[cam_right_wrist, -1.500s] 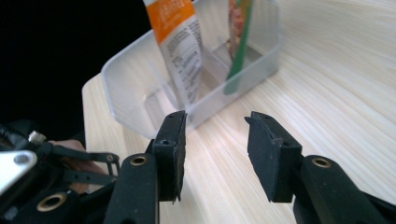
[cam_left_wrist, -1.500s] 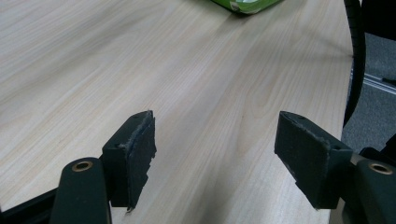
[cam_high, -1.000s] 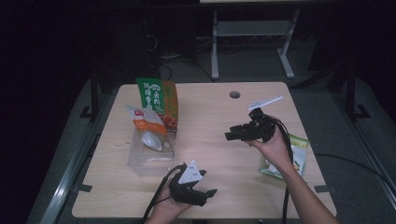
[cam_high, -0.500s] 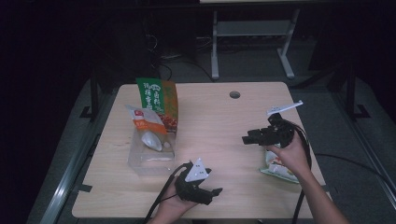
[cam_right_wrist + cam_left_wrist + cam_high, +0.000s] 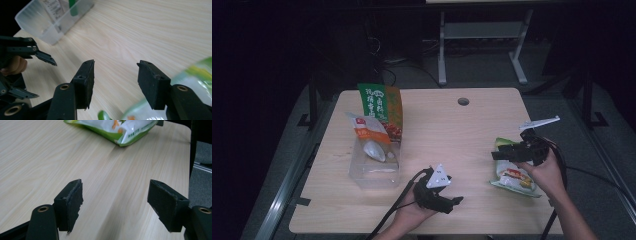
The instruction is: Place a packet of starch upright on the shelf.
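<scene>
A green snack bag [image 5: 514, 178] lies flat near the table's right edge. My right gripper [image 5: 498, 152] hovers over the bag's far end and points left. Its jaws have just been opening, and they stand open with nothing between them [image 5: 115, 65]. In the right gripper view the bag [image 5: 197, 72] blurs past the right jaw. My left gripper [image 5: 453, 204] sits low at the front middle of the table and points right toward the bag [image 5: 117, 130]. It is open [image 5: 115, 187] over bare wood.
A clear plastic box [image 5: 374, 167] stands at the table's left, holding a tall green bag [image 5: 382, 107] and an orange-and-white bag [image 5: 369, 132]. The box [image 5: 50, 22] appears again in the right gripper view. The wooden table [image 5: 452, 130] has a cable hole [image 5: 463, 101] at the back.
My right gripper has moved right and nearer, ending over the green bag, with its jaws wider apart. My left gripper has shifted a little to the right.
</scene>
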Motion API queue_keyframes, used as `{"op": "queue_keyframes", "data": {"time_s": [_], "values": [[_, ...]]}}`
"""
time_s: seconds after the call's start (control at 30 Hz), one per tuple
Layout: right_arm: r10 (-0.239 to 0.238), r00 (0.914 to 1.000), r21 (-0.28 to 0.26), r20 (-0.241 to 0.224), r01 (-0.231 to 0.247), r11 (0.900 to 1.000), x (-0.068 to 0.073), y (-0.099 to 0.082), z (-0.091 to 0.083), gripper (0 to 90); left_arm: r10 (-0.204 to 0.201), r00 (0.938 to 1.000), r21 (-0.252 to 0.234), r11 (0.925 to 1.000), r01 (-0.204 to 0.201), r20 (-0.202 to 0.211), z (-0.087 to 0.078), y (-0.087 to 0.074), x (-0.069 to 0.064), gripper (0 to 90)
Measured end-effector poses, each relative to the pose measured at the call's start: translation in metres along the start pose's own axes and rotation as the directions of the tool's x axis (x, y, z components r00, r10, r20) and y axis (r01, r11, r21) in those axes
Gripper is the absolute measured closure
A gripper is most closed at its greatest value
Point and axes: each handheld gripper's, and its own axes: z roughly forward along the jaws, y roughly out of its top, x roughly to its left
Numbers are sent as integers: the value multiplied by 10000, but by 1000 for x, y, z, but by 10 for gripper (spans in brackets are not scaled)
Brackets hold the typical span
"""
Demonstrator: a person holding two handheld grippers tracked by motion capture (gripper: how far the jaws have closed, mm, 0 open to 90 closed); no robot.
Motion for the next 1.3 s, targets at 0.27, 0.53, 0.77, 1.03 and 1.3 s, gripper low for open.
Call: {"op": "queue_keyframes", "data": {"time_s": [0.27, 0.53, 0.77, 1.03, 1.3], "values": [[604, 9965, 38, 577, -607, 9981, -21, -24, -14, 453, 107, 9996, -91, 9999, -104, 259, 21, 19, -1, 316], [1324, 9836, -53, 1223, -1328, 9911, -45, -46, -30, 450, -135, 9972, -172, 9997, 148, 733, 42, 39, -1, 387], [1845, 9694, -276, 1619, -1825, 9828, -61, -63, -39, 454, 117, 9962, -123, 9999, -107, 859, 58, 55, -5, 464], [2356, 9510, -460, 2001, -2310, 9719, -76, -74, -44, 451, 390, 9945, 45, 9992, -396, 970, 83, 75, -10, 582], [3062, 9247, -641, 2262, -2995, 9519, -92, -86, -45, 453, 212, 9952, 627, 9977, -273, 956, 118, 84, -7, 681]]}}
